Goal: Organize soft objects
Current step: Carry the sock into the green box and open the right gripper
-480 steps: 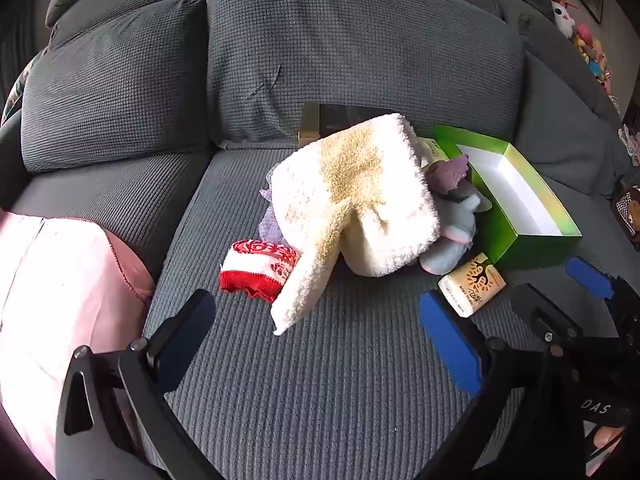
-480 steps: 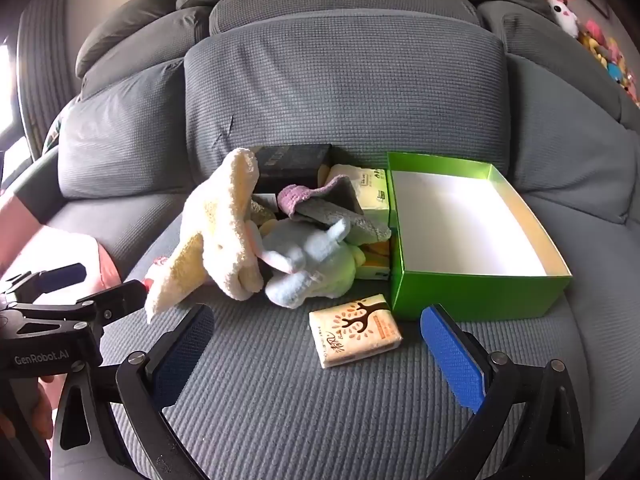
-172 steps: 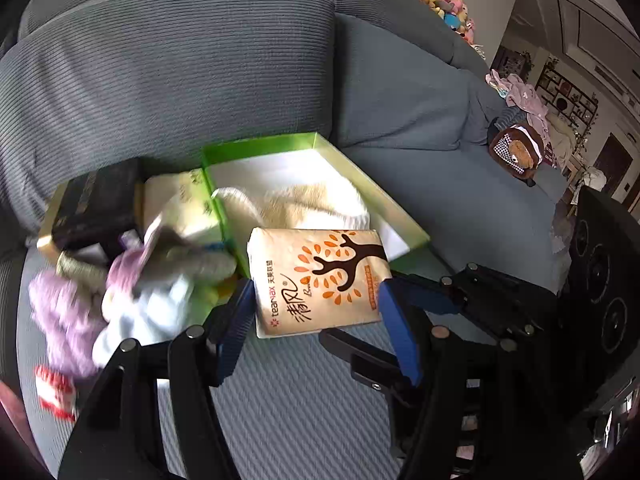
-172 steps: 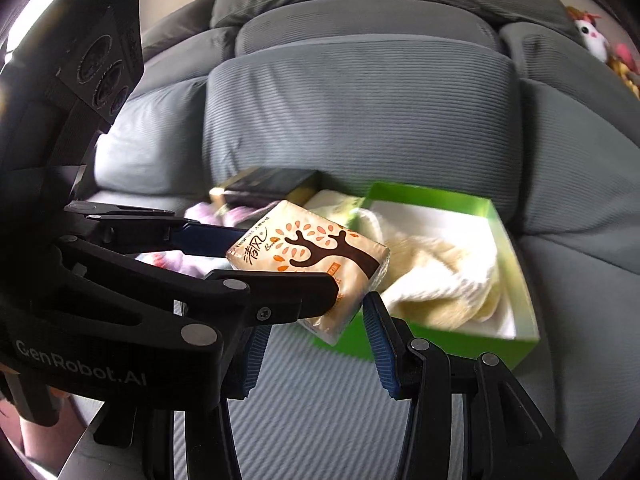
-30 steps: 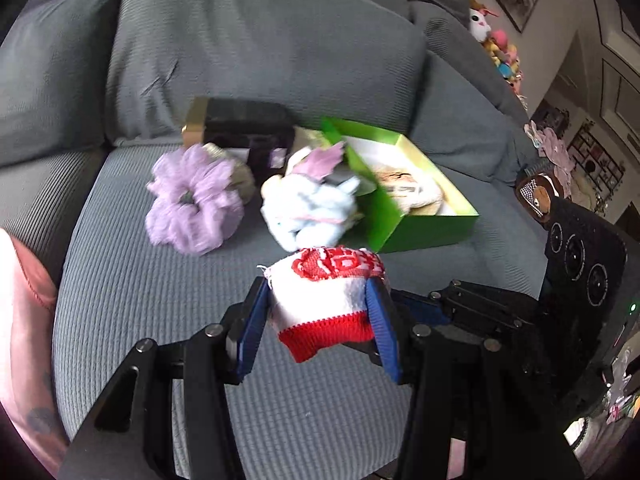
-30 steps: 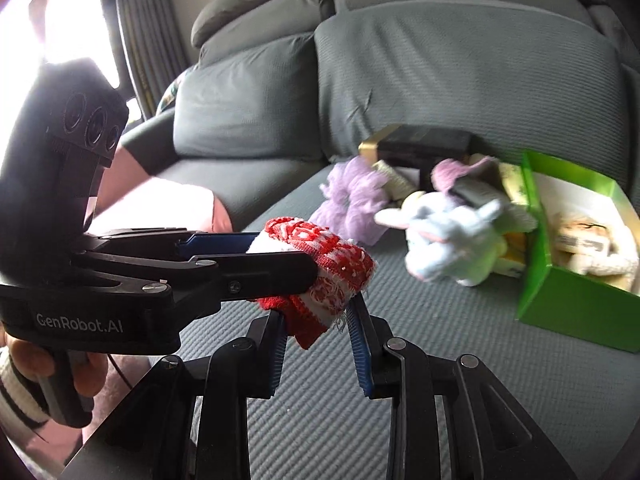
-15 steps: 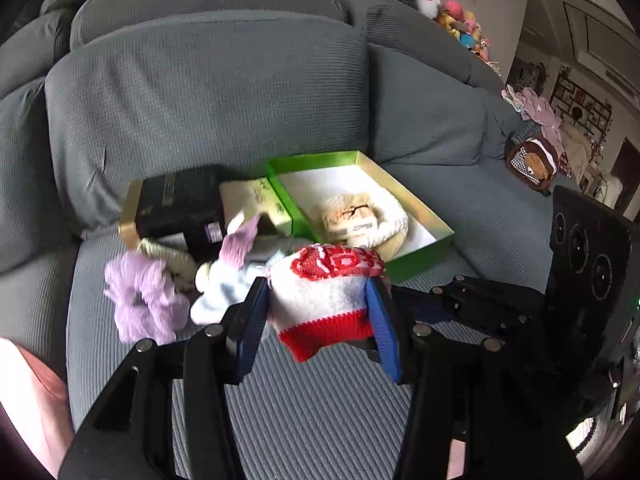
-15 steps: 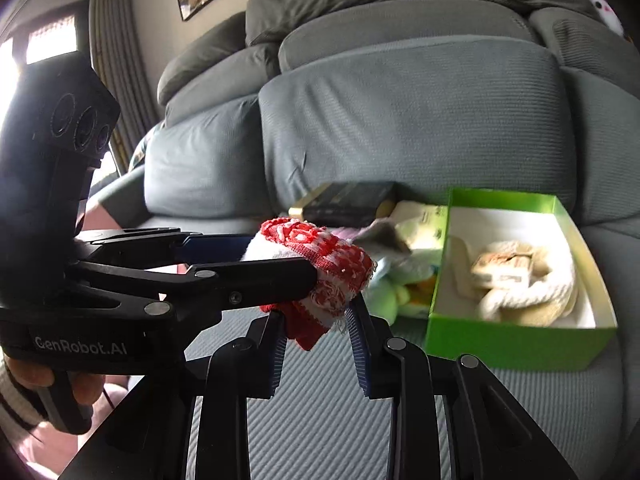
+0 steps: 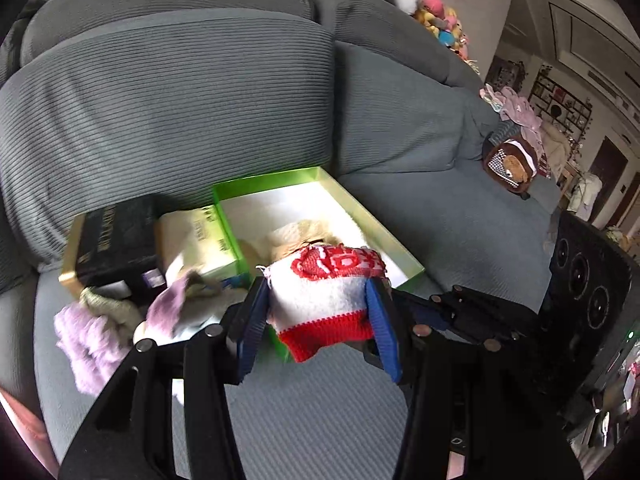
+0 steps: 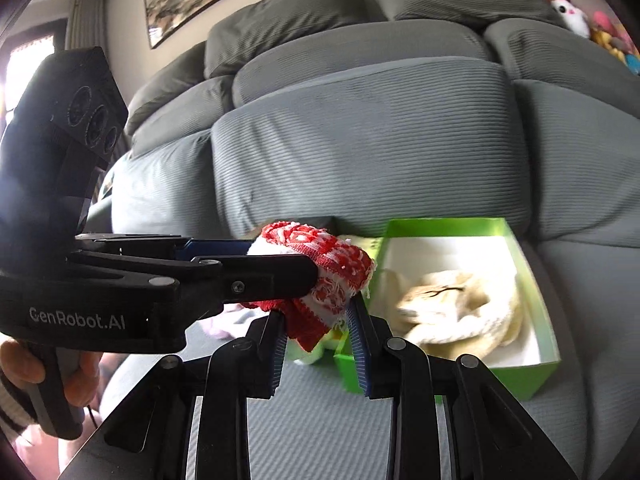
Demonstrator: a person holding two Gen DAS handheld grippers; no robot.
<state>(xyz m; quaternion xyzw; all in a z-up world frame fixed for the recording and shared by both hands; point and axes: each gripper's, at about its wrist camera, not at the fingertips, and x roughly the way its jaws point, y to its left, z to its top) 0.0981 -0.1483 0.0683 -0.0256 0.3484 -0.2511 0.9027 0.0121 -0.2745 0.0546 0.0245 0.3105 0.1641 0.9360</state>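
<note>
Left wrist view: your left gripper (image 9: 318, 322) and right gripper (image 10: 318, 344) both clamp the red-and-white sock (image 9: 324, 292), held above the sofa (image 9: 320, 412) before the green box (image 9: 360, 208).

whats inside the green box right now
Inside the green box lies a cream towel with a tissue pack on it. What is under the towel cannot be seen.

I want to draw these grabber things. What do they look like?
Each hand-held gripper is black plastic with silver bolts. The left hand-held gripper and the right hand-held gripper both have two fingers with ridged blue pads. The left one has white "GenRobot.AI" lettering on its side and a black block with three round lenses. A striped cuff shows at the person's wrist.
</note>
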